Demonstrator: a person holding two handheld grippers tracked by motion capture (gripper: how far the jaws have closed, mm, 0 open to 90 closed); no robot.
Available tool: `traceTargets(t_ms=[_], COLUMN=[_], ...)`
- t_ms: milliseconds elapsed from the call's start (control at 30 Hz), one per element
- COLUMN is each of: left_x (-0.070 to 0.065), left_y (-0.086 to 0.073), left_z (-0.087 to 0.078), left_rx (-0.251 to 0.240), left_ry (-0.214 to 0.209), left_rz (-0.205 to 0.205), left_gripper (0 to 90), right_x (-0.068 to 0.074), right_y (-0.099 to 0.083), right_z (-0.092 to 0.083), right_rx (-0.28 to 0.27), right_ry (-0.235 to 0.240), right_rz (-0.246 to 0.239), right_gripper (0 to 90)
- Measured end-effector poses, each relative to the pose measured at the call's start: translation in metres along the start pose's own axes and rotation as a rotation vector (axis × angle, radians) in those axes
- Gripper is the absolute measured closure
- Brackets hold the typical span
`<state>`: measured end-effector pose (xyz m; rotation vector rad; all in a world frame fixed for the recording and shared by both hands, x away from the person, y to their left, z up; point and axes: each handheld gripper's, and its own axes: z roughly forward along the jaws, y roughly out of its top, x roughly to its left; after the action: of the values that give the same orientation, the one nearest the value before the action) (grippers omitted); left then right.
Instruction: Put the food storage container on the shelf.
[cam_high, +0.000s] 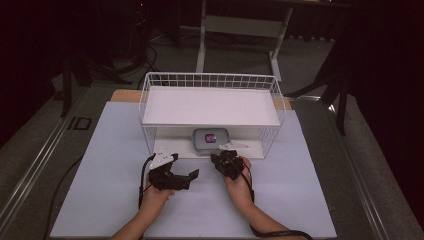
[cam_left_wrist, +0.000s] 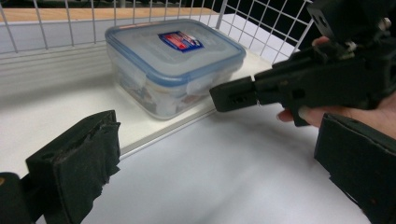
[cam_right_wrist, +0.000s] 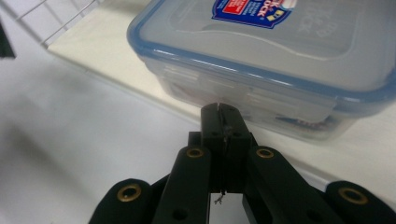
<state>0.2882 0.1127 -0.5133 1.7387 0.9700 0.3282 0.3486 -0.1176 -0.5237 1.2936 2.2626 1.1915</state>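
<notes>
The plastic box (cam_high: 210, 140) sits on the bottom shelf of the white wire rack (cam_high: 210, 80), near the rack's front edge. It looks hard and smooth, so it may slip. Its walls are see-through and something is inside, so it may be a bit heavy. It has a blue-edged lid with clips on the sides. A good place to hold it is by two opposite walls, under the lid rim.

The right gripper (cam_right_wrist: 219, 108) has its jaws pressed together, holding nothing, with the tip just in front of the box's front clip. The left gripper (cam_left_wrist: 210, 154) is wide apart and empty, near the box's front, beside the rack
</notes>
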Motion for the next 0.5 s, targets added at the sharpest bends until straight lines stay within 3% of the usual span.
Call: traceTargets(t_ms=[200, 500], left_x=[-0.001, 0.0], left_y=[-0.001, -0.001], left_z=[0.001, -0.001], left_rx=[0.001, -0.005], left_ry=[-0.002, 0.004], left_rz=[-0.004, 0.0], left_gripper=[1.2, 1.2], right_x=[-0.001, 0.013], right_y=[0.005, 0.011], right_z=[0.007, 0.021], right_rx=[-0.002, -0.005], right_ry=[-0.003, 0.015], right_rz=[0.006, -0.018], right_gripper=[90.0, 89.9])
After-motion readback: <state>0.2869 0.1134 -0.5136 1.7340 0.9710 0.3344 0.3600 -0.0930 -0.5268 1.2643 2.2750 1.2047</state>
